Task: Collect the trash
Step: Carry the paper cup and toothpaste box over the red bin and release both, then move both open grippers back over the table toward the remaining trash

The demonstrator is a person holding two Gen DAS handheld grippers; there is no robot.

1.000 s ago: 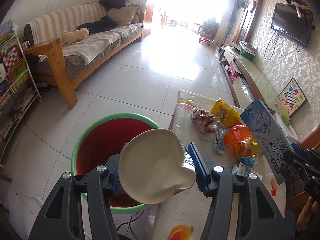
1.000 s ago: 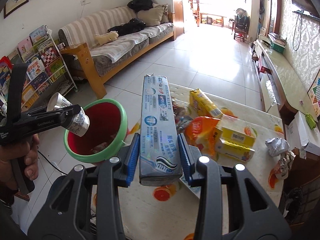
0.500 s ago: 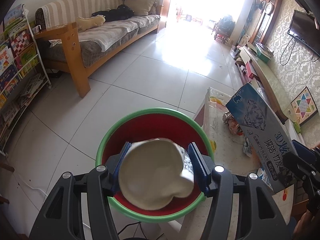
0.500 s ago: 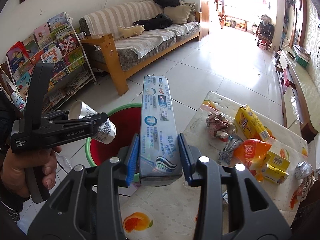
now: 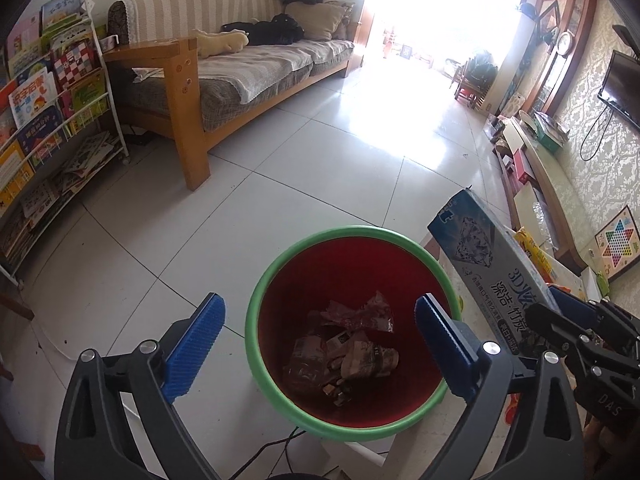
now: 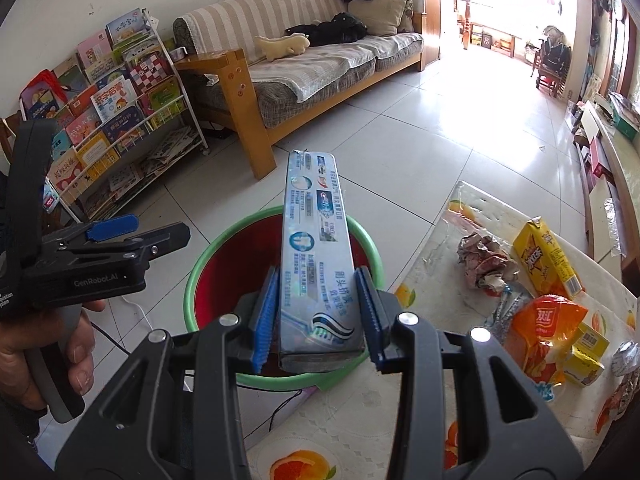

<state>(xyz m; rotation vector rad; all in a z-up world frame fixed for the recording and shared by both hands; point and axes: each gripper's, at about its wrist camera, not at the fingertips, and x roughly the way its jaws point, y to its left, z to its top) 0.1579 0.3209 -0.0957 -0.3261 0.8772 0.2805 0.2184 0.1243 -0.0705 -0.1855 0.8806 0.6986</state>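
A red bin with a green rim [image 5: 256, 304] stands on the floor beside the table, with crumpled trash [image 5: 360, 352] at its bottom. My left gripper [image 5: 319, 300] hangs over it, jaws opening wide, nothing between them. My right gripper [image 6: 316, 272] is shut on a long blue-grey toothpaste box [image 6: 312, 240], whose far end reaches over the bin's rim [image 6: 200, 272]. The left wrist view has the box [image 5: 492, 264] at the bin's right edge. The left gripper [image 6: 152, 230] sits left of the bin, held by a hand [image 6: 36, 344].
On the fruit-patterned tablecloth [image 6: 440, 216] lie a crumpled wrapper [image 6: 484, 260], a yellow drink carton [image 6: 548, 260], an orange snack bag [image 6: 544, 328] and a small yellow box [image 6: 588, 352]. A book rack [image 6: 112, 128] and sofa [image 6: 320, 60] stand beyond. A cable [image 6: 132, 308] runs across the floor.
My left gripper carried a paper cup from the table's edge to above the bin, then opened; the cup is gone from its jaws. My right gripper brought the box left, over the bin.
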